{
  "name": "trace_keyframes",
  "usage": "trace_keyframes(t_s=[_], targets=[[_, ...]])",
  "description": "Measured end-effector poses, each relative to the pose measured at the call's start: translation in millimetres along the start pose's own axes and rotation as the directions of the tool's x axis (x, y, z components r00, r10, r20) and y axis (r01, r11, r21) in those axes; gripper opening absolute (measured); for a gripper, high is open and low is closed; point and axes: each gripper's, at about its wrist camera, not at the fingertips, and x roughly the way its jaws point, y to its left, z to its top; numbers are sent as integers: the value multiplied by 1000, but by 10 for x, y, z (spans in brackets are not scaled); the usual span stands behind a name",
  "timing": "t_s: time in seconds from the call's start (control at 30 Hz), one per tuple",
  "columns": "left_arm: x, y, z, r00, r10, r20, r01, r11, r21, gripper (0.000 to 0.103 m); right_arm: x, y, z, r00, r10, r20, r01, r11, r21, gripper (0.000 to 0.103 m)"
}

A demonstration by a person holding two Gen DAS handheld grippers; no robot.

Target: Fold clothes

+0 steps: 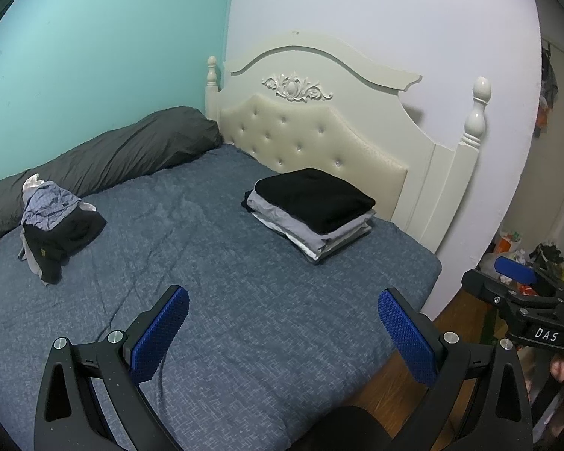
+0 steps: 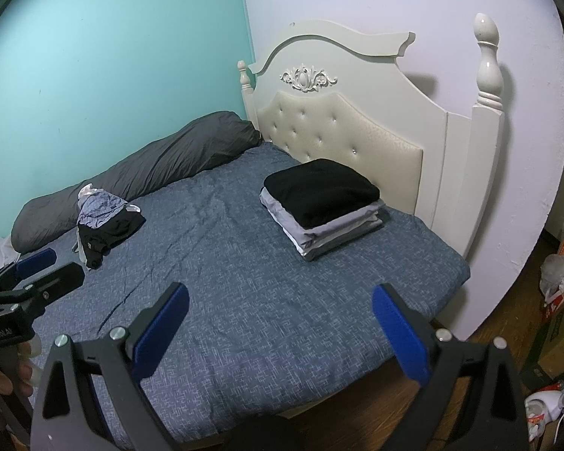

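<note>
Both grippers hang above the blue patterned bedspread (image 1: 214, 300), jaws spread wide and holding nothing.

The left gripper (image 1: 282, 334) and right gripper (image 2: 280, 332) face a neat stack of folded black and grey clothes (image 1: 310, 212) near the cream tufted headboard (image 1: 312, 139); a crumpled heap of unfolded garments (image 1: 56, 221) lies beside the dark grey bolster pillow (image 1: 112, 154).

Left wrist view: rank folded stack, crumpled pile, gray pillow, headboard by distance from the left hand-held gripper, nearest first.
From the left hand-held gripper, open over the bed's near edge:
1. Folded stack, ahead right, and crumpled pile, ahead left: too close to call.
2. Gray pillow, far left along the teal wall.
3. Headboard, at the back, behind the stack.
</note>
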Motion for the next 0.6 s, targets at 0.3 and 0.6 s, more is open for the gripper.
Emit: trace_keyframes(t_s=[0.3,0.6], targets=[[-5,-11,-9,1000,-6,-2,6,1000,8,103,8,-13,6,1000,0,-2,0,1000,1,99],[30,-29,-4,999,-25,-20,25,1000,5,103,15,-33,1,1000,1,-3,-1,1000,4,99]])
